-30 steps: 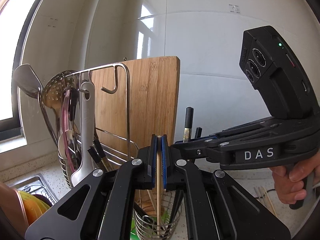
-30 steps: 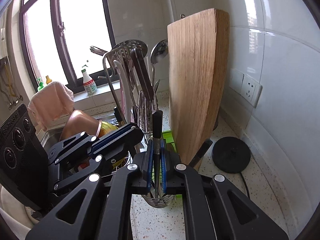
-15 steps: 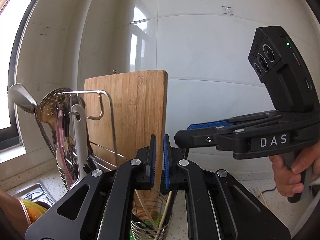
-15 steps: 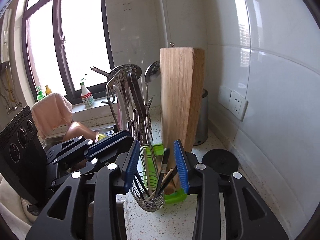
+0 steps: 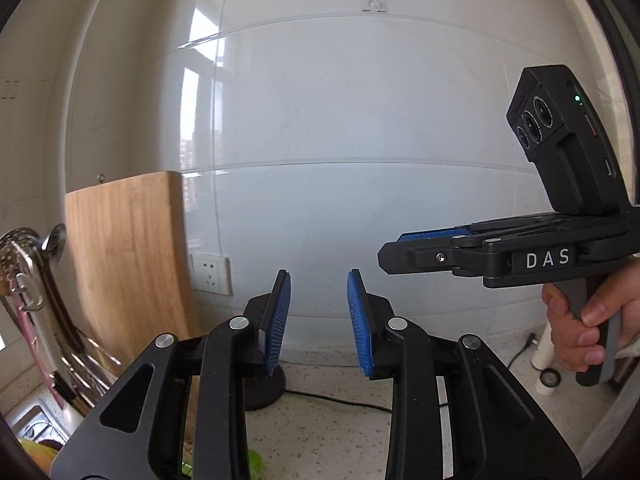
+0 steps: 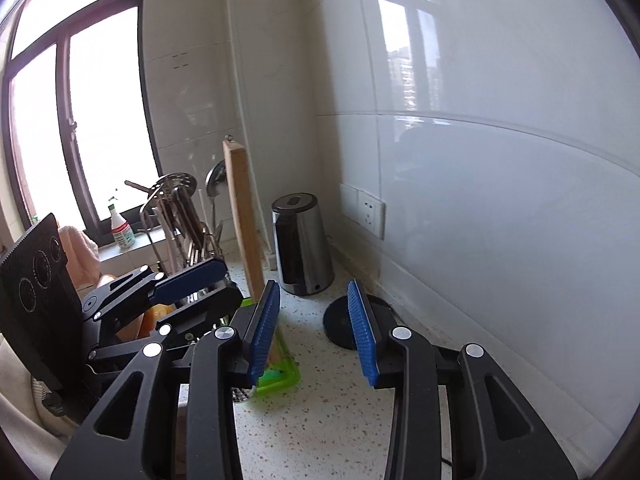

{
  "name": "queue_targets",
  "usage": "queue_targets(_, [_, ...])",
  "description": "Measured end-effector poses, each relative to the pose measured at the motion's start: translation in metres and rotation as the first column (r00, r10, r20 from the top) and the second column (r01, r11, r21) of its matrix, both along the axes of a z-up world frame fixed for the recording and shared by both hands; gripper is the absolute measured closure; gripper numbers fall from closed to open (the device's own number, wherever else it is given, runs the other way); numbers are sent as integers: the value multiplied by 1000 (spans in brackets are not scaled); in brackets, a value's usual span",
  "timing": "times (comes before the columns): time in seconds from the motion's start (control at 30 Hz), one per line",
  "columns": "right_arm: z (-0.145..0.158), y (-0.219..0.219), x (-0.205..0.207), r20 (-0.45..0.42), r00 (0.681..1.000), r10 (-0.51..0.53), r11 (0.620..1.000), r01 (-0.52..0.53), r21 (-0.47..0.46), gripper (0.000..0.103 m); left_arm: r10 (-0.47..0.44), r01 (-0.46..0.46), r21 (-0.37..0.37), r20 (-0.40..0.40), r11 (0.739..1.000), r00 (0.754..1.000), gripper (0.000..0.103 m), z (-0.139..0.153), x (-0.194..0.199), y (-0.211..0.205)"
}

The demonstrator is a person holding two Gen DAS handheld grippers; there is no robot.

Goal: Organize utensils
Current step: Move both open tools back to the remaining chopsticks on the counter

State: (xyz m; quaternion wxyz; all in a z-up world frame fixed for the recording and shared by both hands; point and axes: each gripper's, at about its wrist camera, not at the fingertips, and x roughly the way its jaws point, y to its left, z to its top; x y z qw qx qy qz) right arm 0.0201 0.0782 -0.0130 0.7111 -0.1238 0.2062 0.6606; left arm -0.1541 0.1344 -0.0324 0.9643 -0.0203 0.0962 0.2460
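Tongs are what each hand is holding here, one pair on each side. The left gripper [image 5: 318, 320] is standing partly open, its blue pads [image 5: 277, 324] apart with nothing between them. Its jaws have just been opening. Behind the gap only the white tiled wall [image 5: 360, 128] and the speckled counter [image 5: 332, 432] are showing.

The right gripper [image 6: 314, 328] is also standing partly open and is holding nothing. Its jaws have just been opening too. In the left view a hand [image 5: 580, 332] is squeezing its grey handle.

The utensils [image 6: 180, 208] are hanging on the metal rack [image 6: 150, 216] by the window: a slotted spoon, a ladle and others too crowded to tell. They are well apart from both pairs of tongs. A wooden cutting board [image 6: 244, 232] is standing upright beside the rack. A steel kettle [image 6: 302, 244] is sitting near the wall, and its round black base [image 6: 340, 320] is lying on the counter just beside it. A green tray [image 6: 280, 376] is peeking out under the right gripper
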Motion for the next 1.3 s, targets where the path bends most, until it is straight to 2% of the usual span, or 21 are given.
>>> queue_targets(0.1, [-6,-25,24,-2,997,-81,997,81,-16,70,-58,58,-11,-12,998,998,74,-1,23,-7])
queue_targets(0.23, [-18,-58,54,-11,982,-187,981,187,-48,70,-130,128,-72,-19,989,991,74,-5,54,-14])
queue_targets(0.4, [-35,-97,88,-18,951,-309,948,306,-88,70,-205,200,-142,-28,970,978,74,-15,93,-18])
queue_targets(0.6, [-55,-129,123,-35,906,-422,899,413,-143,70,-287,265,-212,-78,941,955,74,-38,134,-32])
queue_targets(0.77, [-76,-146,148,-63,875,-480,867,462,-189,70,-354,306,-300,-120,903,927,74,-57,169,-28])
queue_targets(0.93, [-103,-146,171,-91,842,-531,828,493,-267,70,-384,310,-350,-164,884,909,74,-81,201,-22])
queue_targets(1.17, [-146,-137,206,-141,805,-576,785,498,-369,70,-410,288,-430,-223,856,885,74,-120,238,-18])
queue_targets(1.3, [-173,-127,220,-159,794,-586,767,481,-424,70,-418,261,-476,-260,840,870,74,-146,257,-13])
